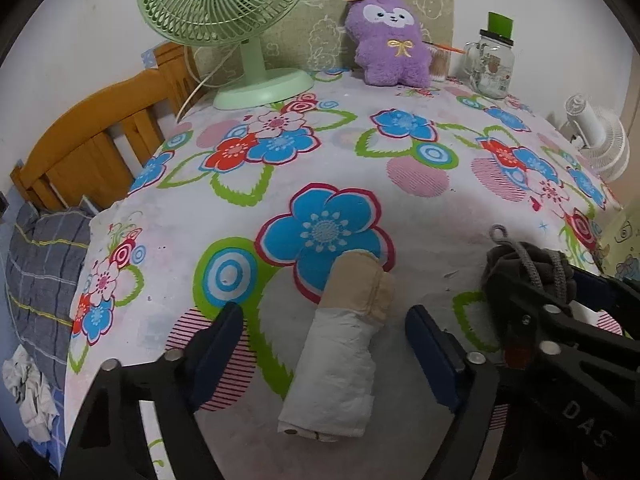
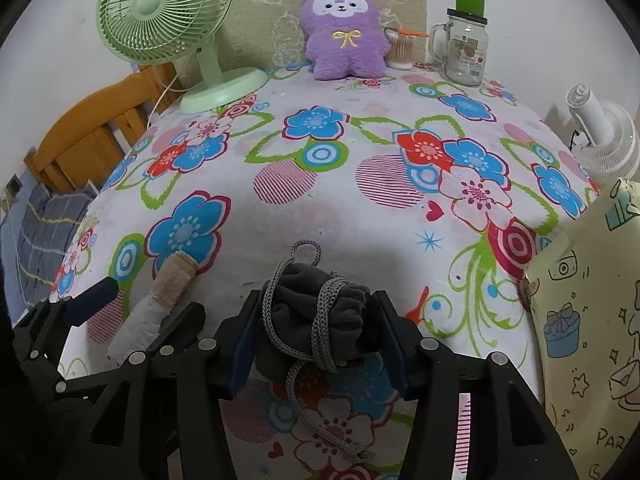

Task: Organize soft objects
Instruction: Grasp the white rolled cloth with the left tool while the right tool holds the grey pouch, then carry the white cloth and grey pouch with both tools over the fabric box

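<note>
A rolled cloth (image 1: 340, 340), white with a beige end, lies on the floral tablecloth (image 1: 360, 184). It sits between the blue-padded fingers of my left gripper (image 1: 322, 316), which is open with a gap on either side of the roll. A dark grey fabric bundle (image 2: 320, 320), tied with a grey cord, is squeezed between the pads of my right gripper (image 2: 318, 300), low over the table. The right wrist view also shows the roll (image 2: 160, 296) and the left gripper (image 2: 148, 300) at the left. A purple plush toy (image 1: 390, 40) stands at the back.
A green desk fan (image 1: 224, 0) stands back left. A glass mug jar (image 1: 492, 64) and a cup of cotton swabs (image 2: 400, 50) stand back right. A white fan (image 1: 600, 140) is off the right edge. A yellow gift bag (image 2: 592, 320) stands near right, a wooden bed frame (image 1: 80, 140) at left.
</note>
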